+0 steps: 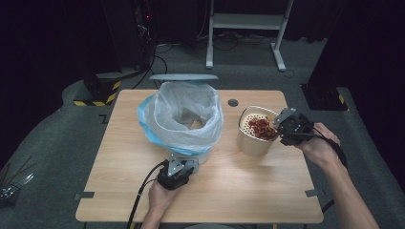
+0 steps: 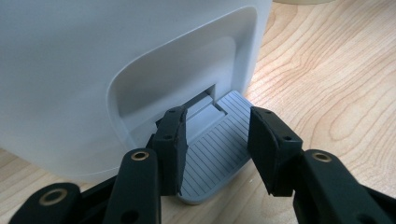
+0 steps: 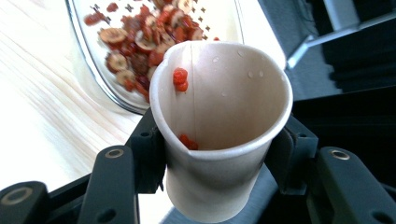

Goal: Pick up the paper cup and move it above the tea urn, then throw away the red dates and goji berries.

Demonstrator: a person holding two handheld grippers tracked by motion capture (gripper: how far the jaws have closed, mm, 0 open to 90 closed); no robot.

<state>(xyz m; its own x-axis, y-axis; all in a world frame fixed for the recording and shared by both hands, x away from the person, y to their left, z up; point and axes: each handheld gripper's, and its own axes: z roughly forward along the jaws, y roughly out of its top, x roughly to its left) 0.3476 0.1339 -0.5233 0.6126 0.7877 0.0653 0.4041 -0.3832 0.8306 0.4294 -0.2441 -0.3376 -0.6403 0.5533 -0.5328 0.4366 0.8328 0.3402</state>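
Note:
A white pedal bin [image 1: 200, 155] lined with a clear bag [image 1: 184, 119] stands mid-table with its lid [image 1: 184, 77] raised. My left gripper [image 1: 183, 165] sits low at its front. In the left gripper view the jaws of the left gripper [image 2: 217, 140] are shut on the grey ribbed pedal [image 2: 212, 158] below the bin's white wall [image 2: 93, 56]. My right gripper [image 1: 282, 123] hovers at the rim of a cream strainer bucket [image 1: 250, 140] holding red dried fruit slices [image 1: 261, 128]. The right gripper [image 3: 222, 140] is shut on a tilted paper cup [image 3: 229, 93] with a few red bits stuck inside. The strainer [image 3: 93, 79] lies just beyond it.
The wooden table [image 1: 239, 186] has a round cable hole [image 1: 233, 102] behind the bucket. A white desk frame [image 1: 248, 21] and a yellow-black striped base [image 1: 100, 90] stand on the floor beyond the table. Cables trail from both grippers.

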